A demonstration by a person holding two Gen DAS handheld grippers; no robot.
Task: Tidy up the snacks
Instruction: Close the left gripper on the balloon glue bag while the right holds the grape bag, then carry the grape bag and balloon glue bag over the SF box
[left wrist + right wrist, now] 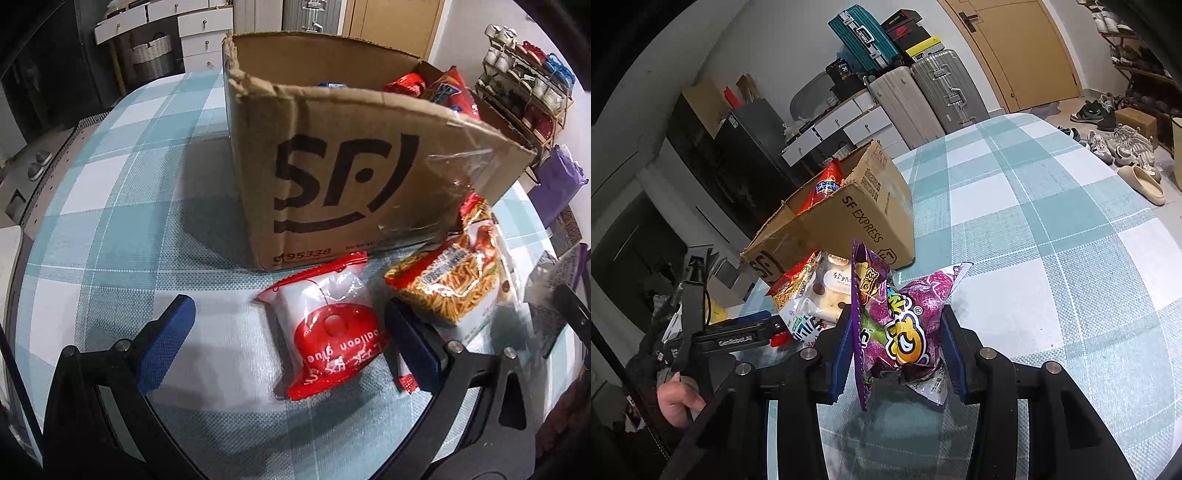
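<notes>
Risk at this stage lies mainly in the carry to the cardboard box (pixel 846 218). Your right gripper (pixel 897 350) has its fingers closed on the purple snack bag (pixel 905 325), pinching it by its crumpled lower body, clear of the checked tablecloth (pixel 1052 258). The film is slick and gas-filled; a quick swing could let it slide out or twist between the pads.

Your left gripper (pixel 291 332) stands wide open, holding nothing. The red-and-white packet (pixel 328 328) lies flat between its fingers, nearer the right-hand one. That finger (pixel 410 350) sits just beside the noodle-stick bag (pixel 447 284); closing as placed could catch that bag's edge as well and drag both.

The box stands upright with red bags (pixel 439 88) already inside. Its near flap (pixel 480 158) sags over the noodle-stick bag; lifting beneath it could snag the flap and shift the box.
</notes>
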